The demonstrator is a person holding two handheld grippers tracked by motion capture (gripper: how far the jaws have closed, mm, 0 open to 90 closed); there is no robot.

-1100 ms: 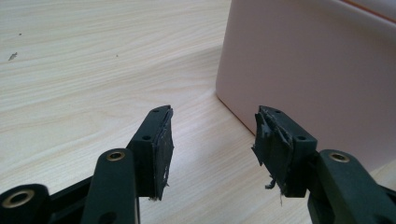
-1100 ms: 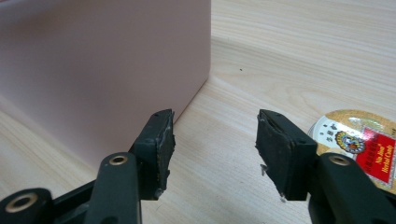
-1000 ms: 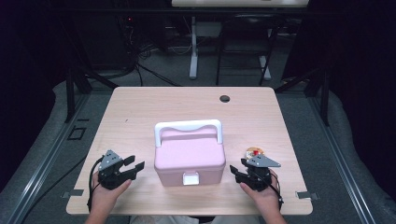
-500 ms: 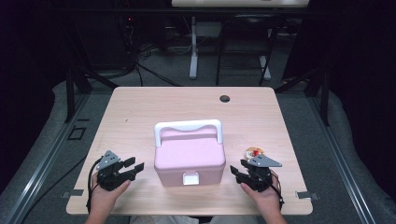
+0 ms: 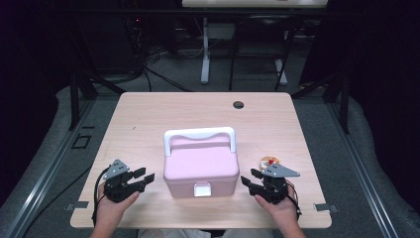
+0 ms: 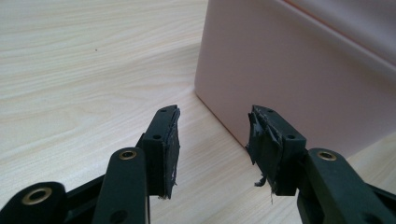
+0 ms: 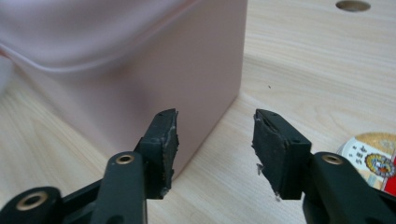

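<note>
A pink box (image 5: 200,163) with a white handle (image 5: 198,134) and a white front latch (image 5: 201,189) stands closed at the table's front middle. My left gripper (image 5: 146,174) rests just left of it, open and pointing at its lower left corner (image 6: 289,70). Its jaws have just been closing a little, with nothing between them. My right gripper (image 5: 248,176) sits just right of the box, open and aimed at the box's right corner (image 7: 140,56). Its jaws have also closed slightly, and the gap between them is empty.
A small round printed disc (image 5: 270,160) lies on the wooden table (image 5: 148,114) right behind my right gripper, also seen low at the right (image 7: 373,156). A cable hole (image 5: 238,104) sits near the far edge. Dark stands and cables surround the table.
</note>
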